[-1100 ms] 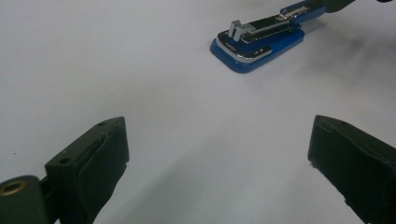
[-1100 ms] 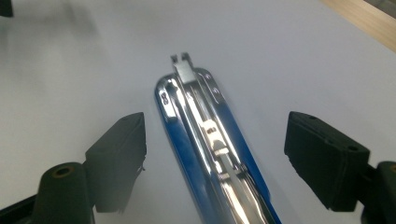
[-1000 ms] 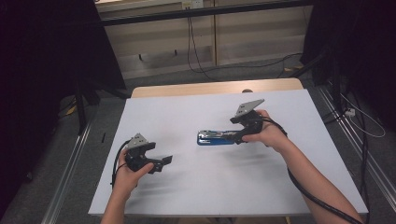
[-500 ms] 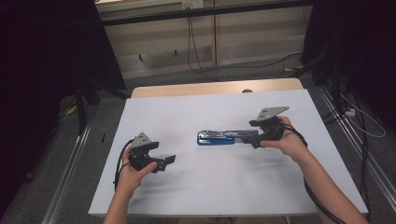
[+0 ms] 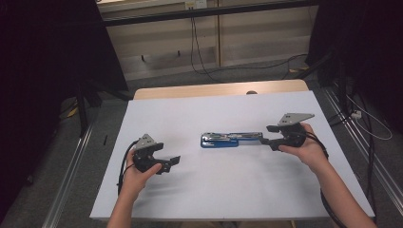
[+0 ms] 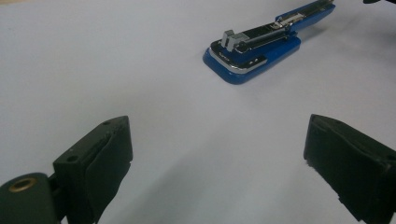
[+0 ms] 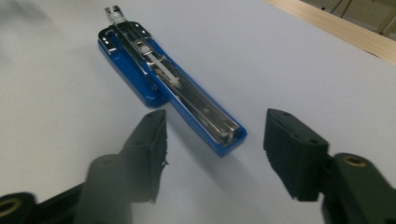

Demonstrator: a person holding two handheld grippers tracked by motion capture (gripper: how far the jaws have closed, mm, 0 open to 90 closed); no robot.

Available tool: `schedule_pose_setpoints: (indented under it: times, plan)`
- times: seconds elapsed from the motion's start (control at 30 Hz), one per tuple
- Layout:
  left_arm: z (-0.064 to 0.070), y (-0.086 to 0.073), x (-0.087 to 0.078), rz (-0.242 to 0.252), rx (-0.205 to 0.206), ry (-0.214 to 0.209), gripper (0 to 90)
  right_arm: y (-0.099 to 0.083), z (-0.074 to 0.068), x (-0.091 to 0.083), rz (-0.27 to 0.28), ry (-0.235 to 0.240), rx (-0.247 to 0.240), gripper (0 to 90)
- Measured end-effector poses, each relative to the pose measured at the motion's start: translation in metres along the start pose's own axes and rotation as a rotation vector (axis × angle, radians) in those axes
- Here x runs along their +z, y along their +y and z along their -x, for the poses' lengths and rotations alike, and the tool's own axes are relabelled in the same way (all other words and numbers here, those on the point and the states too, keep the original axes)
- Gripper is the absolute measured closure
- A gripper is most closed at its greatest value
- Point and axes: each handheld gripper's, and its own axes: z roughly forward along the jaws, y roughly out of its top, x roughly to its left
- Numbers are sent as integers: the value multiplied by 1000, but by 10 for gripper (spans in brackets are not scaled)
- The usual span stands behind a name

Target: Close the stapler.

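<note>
since a second ago the right hand-held gripper (image 5: 264, 140) has slid rightward to the far end of the opened blue stapler (image 5: 231, 139) lying mid-counter (image 5: 199, 190), jaws wide, while the left hand-held gripper (image 5: 172, 162) waits wide, no writing legible.

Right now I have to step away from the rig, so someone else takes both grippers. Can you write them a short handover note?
Left gripper: open, holding nothing, near the front left of the table, apart from the stapler.
Right gripper: open, jaws either side of the stapler's near end, not clamped.
Stapler: swung open flat, mid-table, metal staple rail facing up.
Done: stapler opened out.
Left: probably closing the right gripper on that end; nothing is gripped yet.
</note>
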Motion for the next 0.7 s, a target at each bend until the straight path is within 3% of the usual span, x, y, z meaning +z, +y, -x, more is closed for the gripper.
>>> schedule_pose_setpoints:
  times: [0.27,0.4,0.53,0.6,0.7]
  plan:
    - [6,7,7,21,-3,1,160,-12,1,-9,-24,-57,8,702]
    - [8,12,12,44,-26,-2,221,-19,3,-13,-41,-88,23,808]
    - [11,16,23,68,-46,-8,313,-24,5,-15,-45,-107,36,869]
    - [13,18,30,55,-41,-5,351,-27,7,-12,-26,-93,69,888]
    - [19,22,41,54,-35,-23,443,-28,7,-6,-39,-94,67,893]
